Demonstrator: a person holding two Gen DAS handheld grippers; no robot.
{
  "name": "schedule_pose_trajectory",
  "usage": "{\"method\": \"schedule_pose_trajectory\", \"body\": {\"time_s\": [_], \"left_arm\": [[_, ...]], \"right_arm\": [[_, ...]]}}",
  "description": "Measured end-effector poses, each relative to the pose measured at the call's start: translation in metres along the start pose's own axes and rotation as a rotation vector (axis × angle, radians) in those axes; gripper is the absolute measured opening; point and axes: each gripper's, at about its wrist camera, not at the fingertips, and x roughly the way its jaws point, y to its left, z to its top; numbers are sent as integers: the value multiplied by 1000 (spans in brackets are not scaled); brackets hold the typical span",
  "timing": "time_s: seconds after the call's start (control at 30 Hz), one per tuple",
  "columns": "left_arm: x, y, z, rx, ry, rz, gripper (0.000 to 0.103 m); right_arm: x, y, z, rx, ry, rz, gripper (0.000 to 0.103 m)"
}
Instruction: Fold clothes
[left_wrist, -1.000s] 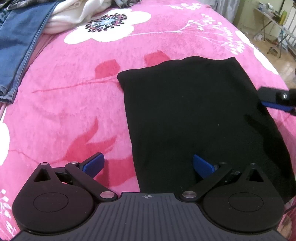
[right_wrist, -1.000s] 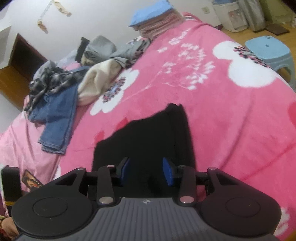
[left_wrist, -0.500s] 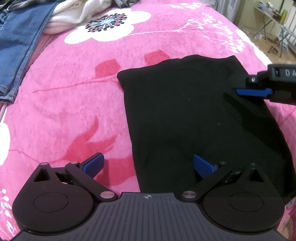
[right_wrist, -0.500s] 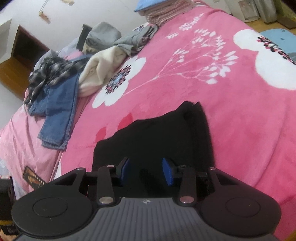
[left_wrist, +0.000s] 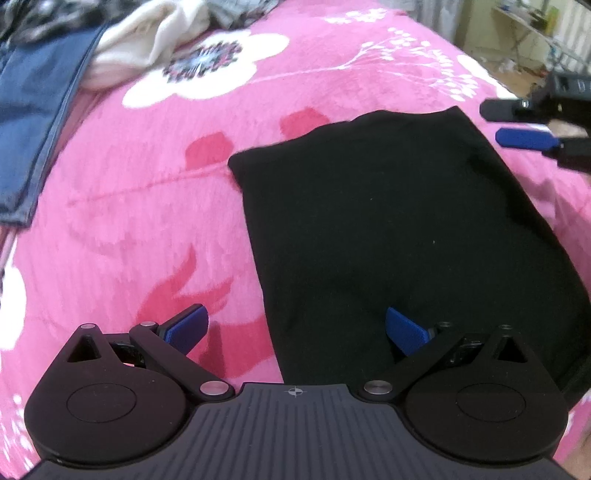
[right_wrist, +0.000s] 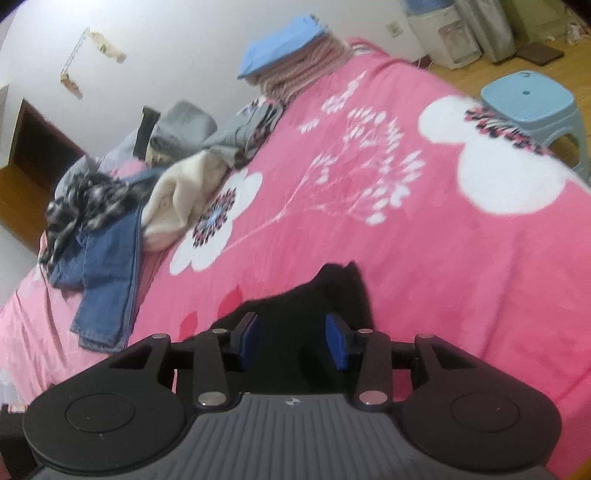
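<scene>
Folding stage: left tongs (left_wrist: 295, 326) spread wide, straddling the near-left edge of the black garment (left_wrist: 399, 221), one pad over the pink blanket (left_wrist: 129, 221), one over cloth, gripping nothing. Right tongs (right_wrist: 291, 341) half spread, empty, poised above the garment's right side, probably to take its far corner. Beyond both tongs, to their left, lie jeans (right_wrist: 107, 280) and a cream top (right_wrist: 184, 199), likely awaiting folding; farther off, a folded stack (right_wrist: 295, 59). No containers appear.

Black garment (left_wrist: 406, 206), folded flat into a rectangle on the pink bedspread (left_wrist: 129, 221)
</scene>
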Motion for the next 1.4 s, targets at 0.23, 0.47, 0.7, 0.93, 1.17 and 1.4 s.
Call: {"method": "schedule_pose_trajectory", "body": {"time_s": [0.23,0.47,0.7,0.93,1.17,1.4], "left_arm": [[-7,10,-9,48,-110,-75,103],[-2,45,-3,-105,-158,-252,97],[21,76,0,-258,-139,-371,76],[39,84,13,-306,-193,-452,64],[43,95,1,-363,-162,-589,55],[69,96,23,-388,-198,-639,54]], "right_arm": [[-15,-30,1,51,3,6,51],[4,-46,1,89,92,66,65],[27,-48,12,95,117,127,72],[41,-44,17,91,130,189,75],[33,-43,0,52,202,228,68],[59,-37,12,20,233,244,61]]}}
